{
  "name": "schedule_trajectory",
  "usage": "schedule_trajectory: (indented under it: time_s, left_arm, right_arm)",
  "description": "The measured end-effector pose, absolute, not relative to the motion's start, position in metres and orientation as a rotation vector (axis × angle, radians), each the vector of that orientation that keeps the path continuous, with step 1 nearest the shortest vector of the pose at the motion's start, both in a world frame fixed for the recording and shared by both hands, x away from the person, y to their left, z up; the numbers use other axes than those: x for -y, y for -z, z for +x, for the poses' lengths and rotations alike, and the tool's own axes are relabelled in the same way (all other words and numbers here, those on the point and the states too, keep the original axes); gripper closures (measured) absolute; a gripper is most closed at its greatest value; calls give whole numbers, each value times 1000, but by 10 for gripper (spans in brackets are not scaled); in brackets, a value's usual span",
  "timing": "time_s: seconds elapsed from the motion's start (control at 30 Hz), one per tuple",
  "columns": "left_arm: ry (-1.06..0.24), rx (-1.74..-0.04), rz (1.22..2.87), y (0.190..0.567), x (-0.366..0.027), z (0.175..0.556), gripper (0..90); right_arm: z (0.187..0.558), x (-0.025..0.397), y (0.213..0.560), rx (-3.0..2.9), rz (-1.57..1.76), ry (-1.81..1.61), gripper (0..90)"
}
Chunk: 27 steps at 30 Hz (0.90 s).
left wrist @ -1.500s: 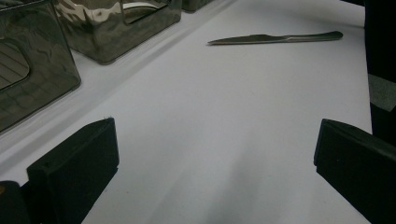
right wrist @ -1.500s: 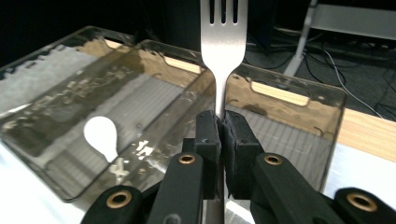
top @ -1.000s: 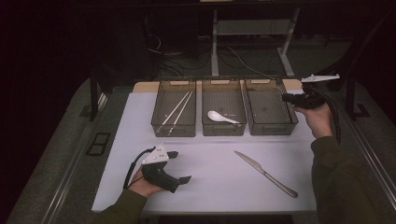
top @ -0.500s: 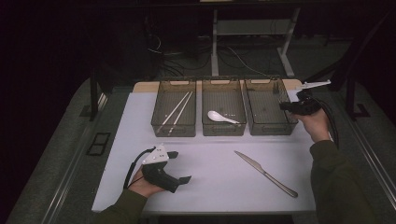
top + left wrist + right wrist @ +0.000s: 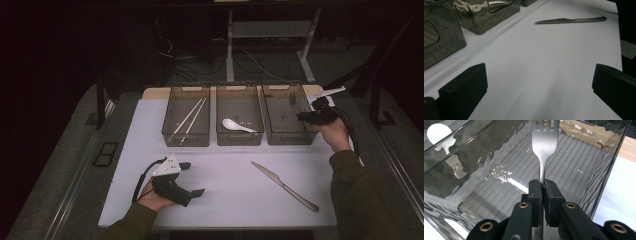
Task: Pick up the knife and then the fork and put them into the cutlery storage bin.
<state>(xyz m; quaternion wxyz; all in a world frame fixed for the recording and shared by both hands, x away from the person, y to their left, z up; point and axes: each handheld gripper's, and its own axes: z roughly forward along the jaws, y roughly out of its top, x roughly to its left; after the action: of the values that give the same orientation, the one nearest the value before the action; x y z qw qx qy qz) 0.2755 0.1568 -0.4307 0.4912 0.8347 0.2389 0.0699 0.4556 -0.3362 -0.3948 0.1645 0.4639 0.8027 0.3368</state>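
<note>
R claw (image 5: 542, 195) clamped on fork (image 5: 545, 142) handle, tines fwd, over right bin (image 5: 287, 135), prob for drop-in w/o hitting wall. L claw (image 5: 536, 95) jaws wide, empty, resting on worktop (image 5: 225, 200); knife (image 5: 285, 186) nearby, likely next.

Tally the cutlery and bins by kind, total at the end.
Chopsticks: 2, in the left bin
Spoon: 1, white, in the middle bin
Fork: 1, clamped in the right gripper over the right bin
Knife: 1, flat on the table mat
Bins: 3
Total: 8
</note>
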Motion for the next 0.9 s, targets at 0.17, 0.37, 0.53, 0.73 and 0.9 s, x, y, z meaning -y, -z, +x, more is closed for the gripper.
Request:
schedule_trajectory:
  time_s: [0.17, 0.37, 0.53, 0.73, 0.9]
  left_arm:
    - [-170, -580, 2026, 431, -157, 276, 0]
    - [-169, -581, 2025, 430, -157, 275, 0]
    - [-171, -580, 2025, 430, -157, 276, 0]
    - [-172, -581, 2024, 430, -157, 275, 0]
    - [-173, -583, 2025, 430, -157, 276, 0]
  right_arm:
    - [456, 336, 394, -2290, 1321, -985, 772]
    - [454, 338, 391, -2276, 1336, -1040, 678]
    - [446, 344, 380, -2244, 1346, -1159, 562]
    - [427, 344, 367, -2245, 1299, -1239, 466]
    - [409, 338, 358, -2265, 1239, -1253, 406]
